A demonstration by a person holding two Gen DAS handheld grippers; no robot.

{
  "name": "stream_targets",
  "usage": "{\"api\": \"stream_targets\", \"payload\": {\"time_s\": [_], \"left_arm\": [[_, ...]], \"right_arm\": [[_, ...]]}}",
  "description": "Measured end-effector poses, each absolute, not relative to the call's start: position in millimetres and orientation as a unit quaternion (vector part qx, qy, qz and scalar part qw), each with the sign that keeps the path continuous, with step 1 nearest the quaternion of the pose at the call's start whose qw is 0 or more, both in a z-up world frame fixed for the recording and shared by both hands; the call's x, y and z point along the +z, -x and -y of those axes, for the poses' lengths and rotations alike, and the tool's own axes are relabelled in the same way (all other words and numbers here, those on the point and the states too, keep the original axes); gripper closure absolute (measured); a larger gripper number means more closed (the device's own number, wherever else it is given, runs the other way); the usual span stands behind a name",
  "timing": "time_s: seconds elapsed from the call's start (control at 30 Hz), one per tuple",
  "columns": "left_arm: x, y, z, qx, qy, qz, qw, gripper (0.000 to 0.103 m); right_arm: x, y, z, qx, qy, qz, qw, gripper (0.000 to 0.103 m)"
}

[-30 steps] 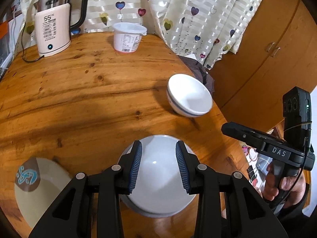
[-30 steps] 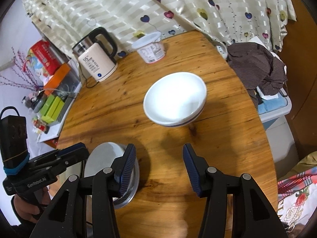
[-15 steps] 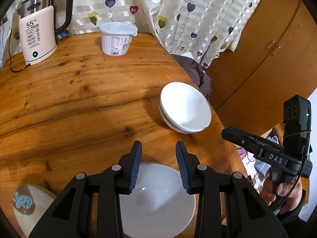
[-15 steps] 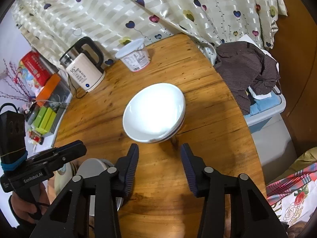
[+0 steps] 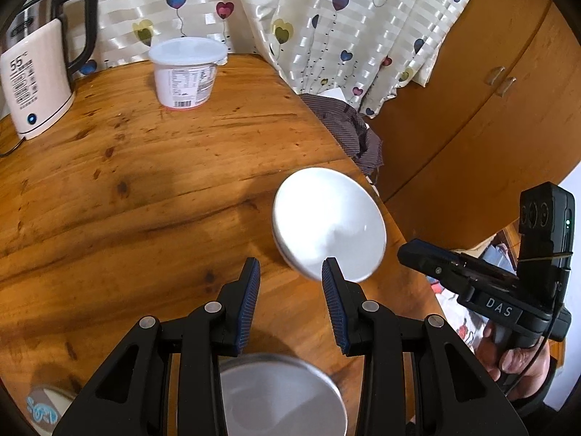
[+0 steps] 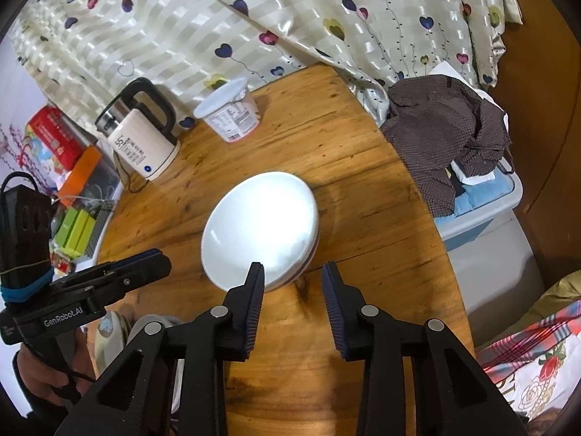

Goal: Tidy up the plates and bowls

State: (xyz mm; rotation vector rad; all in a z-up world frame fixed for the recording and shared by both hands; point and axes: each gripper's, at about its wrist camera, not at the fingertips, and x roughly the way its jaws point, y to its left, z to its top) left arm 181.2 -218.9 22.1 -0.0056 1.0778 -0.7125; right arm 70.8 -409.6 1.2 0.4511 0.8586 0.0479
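Near the right edge of the wooden surface [image 6: 363, 167]: white bowl [image 6: 261, 225] sitting upright, right gripper [image 6: 290, 283] just short of its rim, jaws closing, nothing between them. Left gripper [image 5: 288, 290] hovering parted and empty, beside the bowl, above a metal plate [image 5: 283, 392]. Kettle [image 6: 141, 138] and lidded tub [image 6: 230, 112] standing further back.

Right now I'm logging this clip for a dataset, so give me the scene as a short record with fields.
surface: round wooden table
white bowl: upright near the table's right edge, nothing in it
metal bowl: below the left gripper, near the table's near edge
left gripper: open, holding nothing
right gripper: jaws have just been closing, nothing between them, just short of the white bowl's rim
at the back: kettle, lidded tub
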Motion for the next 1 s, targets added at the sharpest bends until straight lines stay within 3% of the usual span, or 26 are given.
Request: {"api": "stream_targets", "payload": {"time_s": [1.0], "left_arm": [[-13,-220,254,-0.341,0.006,-0.536,0.772,0.070]], "right_arm": [[-20,-108,419,0.032,-0.227,-0.432,0.872,0.086]]}}
